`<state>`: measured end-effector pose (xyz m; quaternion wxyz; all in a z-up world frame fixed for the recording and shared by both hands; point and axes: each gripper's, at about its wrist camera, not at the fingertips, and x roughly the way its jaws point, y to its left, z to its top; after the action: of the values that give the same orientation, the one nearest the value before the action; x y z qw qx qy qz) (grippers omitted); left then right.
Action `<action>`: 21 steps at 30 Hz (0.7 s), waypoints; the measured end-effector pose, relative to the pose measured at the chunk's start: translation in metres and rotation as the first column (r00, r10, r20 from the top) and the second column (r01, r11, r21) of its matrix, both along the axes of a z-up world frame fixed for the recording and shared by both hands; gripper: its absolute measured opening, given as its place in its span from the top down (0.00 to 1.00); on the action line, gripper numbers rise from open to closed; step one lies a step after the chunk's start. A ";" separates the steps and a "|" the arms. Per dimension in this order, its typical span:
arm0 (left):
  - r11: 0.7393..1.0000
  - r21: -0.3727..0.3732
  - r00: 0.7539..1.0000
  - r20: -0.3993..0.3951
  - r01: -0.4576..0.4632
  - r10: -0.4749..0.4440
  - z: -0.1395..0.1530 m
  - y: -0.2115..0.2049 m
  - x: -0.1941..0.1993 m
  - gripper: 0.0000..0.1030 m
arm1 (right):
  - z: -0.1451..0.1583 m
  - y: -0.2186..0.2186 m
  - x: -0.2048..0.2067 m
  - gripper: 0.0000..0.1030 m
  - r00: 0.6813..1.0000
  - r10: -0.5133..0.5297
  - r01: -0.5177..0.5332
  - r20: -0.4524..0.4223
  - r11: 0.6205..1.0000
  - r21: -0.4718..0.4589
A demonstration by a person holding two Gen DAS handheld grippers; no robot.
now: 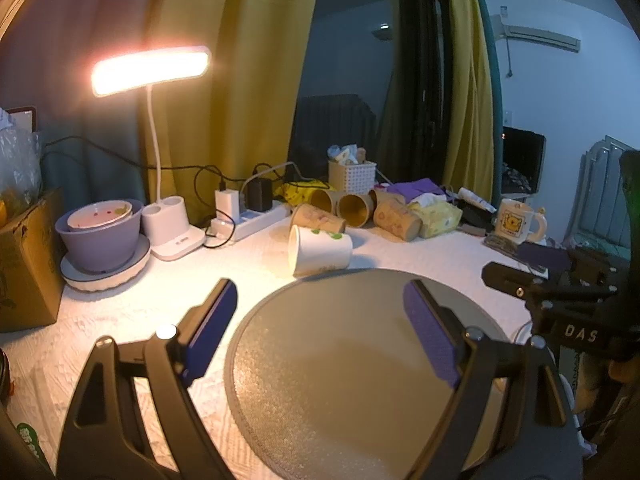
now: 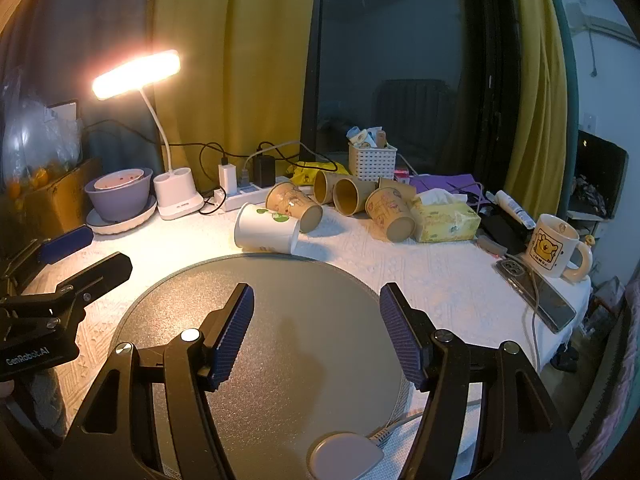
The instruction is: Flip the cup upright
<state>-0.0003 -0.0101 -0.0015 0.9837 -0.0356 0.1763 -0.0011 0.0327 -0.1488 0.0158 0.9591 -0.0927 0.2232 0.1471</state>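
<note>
A white paper cup with green marks lies on its side just beyond the far edge of the round grey mat, mouth to the left. It also shows in the right wrist view. My left gripper is open and empty above the mat, short of the cup. My right gripper is open and empty above the mat, also short of the cup.
Several brown paper cups lie on their sides behind the white one. A power strip, lamp base, purple bowl, tissue pack, bear mug and phone ring the table.
</note>
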 end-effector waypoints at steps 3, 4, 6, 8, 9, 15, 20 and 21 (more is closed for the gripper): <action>1.000 0.001 1.000 -0.002 0.003 -0.003 -0.001 -0.001 0.000 0.16 | 0.000 0.000 0.000 0.34 1.000 0.000 0.000 0.000 1.000 0.000; 1.000 0.001 1.000 -0.004 0.005 -0.005 -0.001 0.000 0.001 0.16 | 0.000 0.000 0.000 0.34 1.000 0.001 -0.001 -0.001 1.000 0.001; 1.000 0.001 1.000 -0.004 0.006 -0.006 -0.002 0.001 0.001 0.16 | 0.000 0.000 0.000 0.34 1.000 0.000 0.000 -0.001 1.000 0.000; 1.000 0.001 1.000 -0.006 0.008 -0.008 -0.002 0.001 0.001 0.16 | 0.000 0.000 0.000 0.34 1.000 0.001 -0.001 -0.001 1.000 0.001; 1.000 0.002 1.000 -0.007 0.009 -0.009 -0.002 0.000 0.001 0.16 | 0.000 0.000 0.000 0.34 1.000 0.000 0.000 -0.001 1.000 0.001; 1.000 0.005 1.000 -0.010 0.013 -0.013 -0.004 -0.001 0.001 0.16 | 0.000 0.000 0.000 0.34 1.000 0.000 0.000 -0.002 1.000 0.003; 1.000 0.005 1.000 -0.009 0.013 -0.013 -0.004 -0.001 0.002 0.16 | 0.000 0.000 0.000 0.34 1.000 0.000 0.000 -0.002 1.000 0.002; 1.000 0.005 1.000 -0.010 0.012 -0.012 -0.004 -0.002 0.002 0.16 | 0.000 0.000 0.001 0.34 1.000 0.000 0.000 -0.002 1.000 0.002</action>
<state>0.0014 -0.0116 -0.0052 0.9829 -0.0321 0.1813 -0.0065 0.0332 -0.1485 0.0158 0.9591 -0.0917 0.2239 0.1472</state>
